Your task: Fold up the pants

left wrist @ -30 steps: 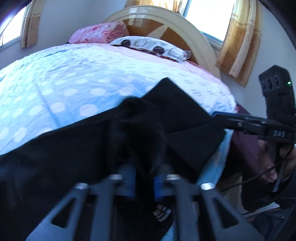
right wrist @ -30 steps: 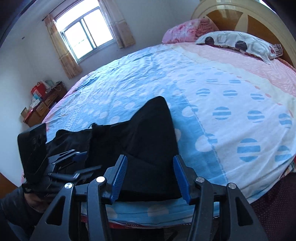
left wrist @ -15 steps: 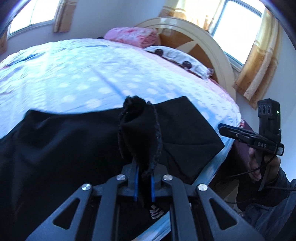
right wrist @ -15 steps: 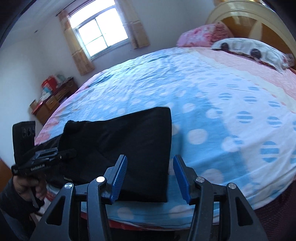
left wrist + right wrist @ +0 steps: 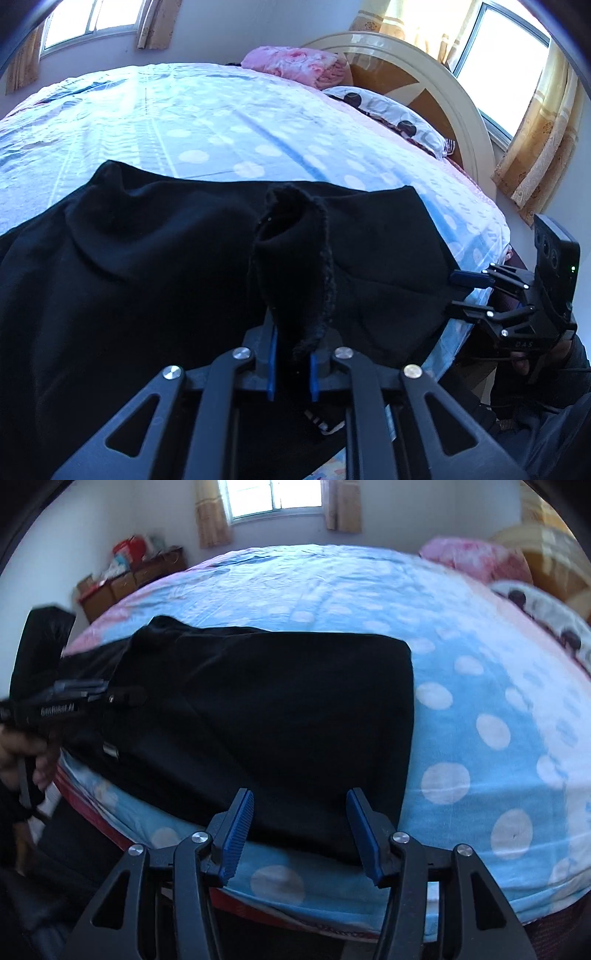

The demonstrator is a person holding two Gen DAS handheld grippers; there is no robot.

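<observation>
Black pants (image 5: 147, 266) lie spread along the near edge of the bed (image 5: 221, 122); they also show in the right wrist view (image 5: 280, 709). My left gripper (image 5: 291, 369) is shut on a bunched fold of the pants that stands up between its blue pads. It also shows at the left of the right wrist view (image 5: 92, 692). My right gripper (image 5: 299, 834) is open and empty, just off the bed's edge, with the pants' near hem between and beyond its fingertips. It also shows at the right of the left wrist view (image 5: 469, 291), at the pants' right corner.
The bed has a blue sheet with white dots (image 5: 480, 720). A pink blanket (image 5: 295, 64) and a spotted pillow (image 5: 388, 110) lie by the curved headboard (image 5: 424, 74). A wooden cabinet (image 5: 129, 579) with boxes stands by the far wall.
The pants have been pulled flatter and wider across the bed. My left gripper still holds its fold. My right gripper has swung left to face the pants' hem squarely.
</observation>
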